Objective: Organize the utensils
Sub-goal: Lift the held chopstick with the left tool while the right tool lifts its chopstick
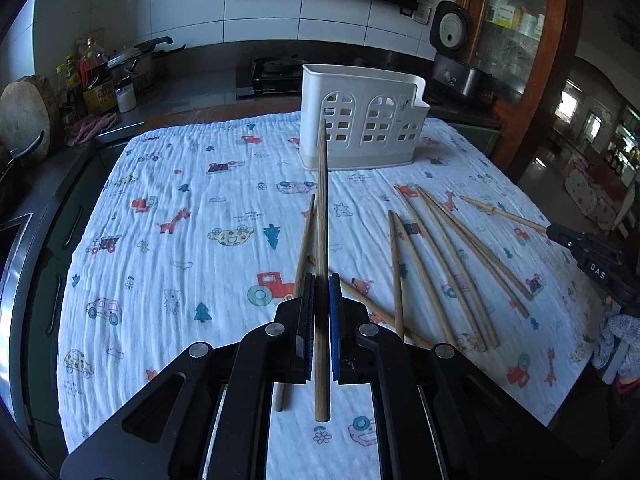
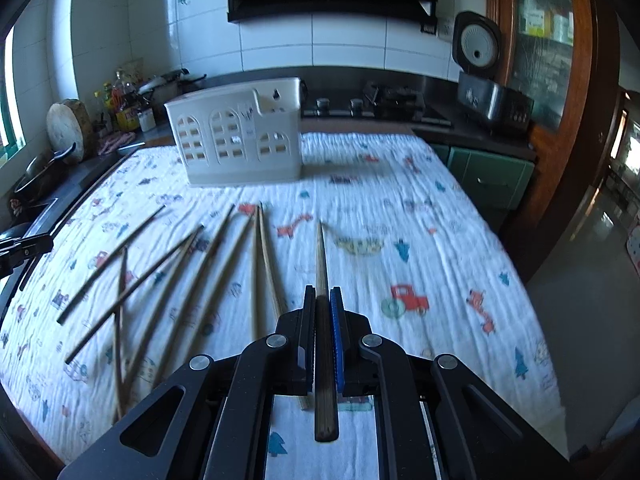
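Through the left wrist view, my left gripper point(image 1: 321, 280) is clamped tight on a round wooden chopstick point(image 1: 322, 216) whose tip points at the white slotted plastic holder point(image 1: 362, 120). More loose chopsticks point(image 1: 436, 264) lie fanned on the crinkled printed cloth point(image 1: 180, 200), with bare cloth to the left.

Through the right wrist view, my right gripper point(image 2: 323, 292) pinches a darker tapered chopstick point(image 2: 321, 256) above the cloth; the holder point(image 2: 236, 136) stands ahead-left, steel counter point(image 2: 400, 120) behind it.
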Tool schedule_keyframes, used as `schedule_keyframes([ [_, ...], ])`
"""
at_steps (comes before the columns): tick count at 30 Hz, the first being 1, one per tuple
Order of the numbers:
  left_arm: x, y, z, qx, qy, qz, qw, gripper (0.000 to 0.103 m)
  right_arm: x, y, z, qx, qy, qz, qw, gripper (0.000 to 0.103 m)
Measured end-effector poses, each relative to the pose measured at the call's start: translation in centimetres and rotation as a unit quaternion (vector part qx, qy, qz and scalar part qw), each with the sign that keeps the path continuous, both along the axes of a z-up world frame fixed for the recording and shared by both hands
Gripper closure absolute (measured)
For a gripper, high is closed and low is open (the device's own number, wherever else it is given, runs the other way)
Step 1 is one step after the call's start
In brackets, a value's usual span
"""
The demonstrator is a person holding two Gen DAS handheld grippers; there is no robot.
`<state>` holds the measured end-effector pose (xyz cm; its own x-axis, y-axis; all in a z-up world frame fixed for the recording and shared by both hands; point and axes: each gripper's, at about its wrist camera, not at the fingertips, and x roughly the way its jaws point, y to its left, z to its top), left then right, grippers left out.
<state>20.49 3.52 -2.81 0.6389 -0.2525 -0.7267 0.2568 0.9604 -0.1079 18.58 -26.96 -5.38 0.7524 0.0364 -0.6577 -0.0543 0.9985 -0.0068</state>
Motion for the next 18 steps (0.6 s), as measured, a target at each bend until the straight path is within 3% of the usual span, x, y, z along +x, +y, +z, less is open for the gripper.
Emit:
schedule_keyframes([
  [4, -0.5, -0.2, -0.7, 0.014, 0.011, -0.004, 0.9998, 0.098, -0.5, 0.1, 0.1, 0.006, -0.002, 0.004, 1.000, 0.096],
  [10, -1.1, 0.3, -2.4, 0.007, 0.035, 0.006, 0.9994, 0.098, -1.1, 0.2, -2.8, 0.020, 0.036, 0.005, 0.999, 0.096],
  [18, -1.7, -0.1, -4.1, 0.017, 0.045, 0.013, 0.9988, 0.098, -1.3, 0.3, -4.6, 0.025, 0.054, 0.005, 0.998, 0.096],
])
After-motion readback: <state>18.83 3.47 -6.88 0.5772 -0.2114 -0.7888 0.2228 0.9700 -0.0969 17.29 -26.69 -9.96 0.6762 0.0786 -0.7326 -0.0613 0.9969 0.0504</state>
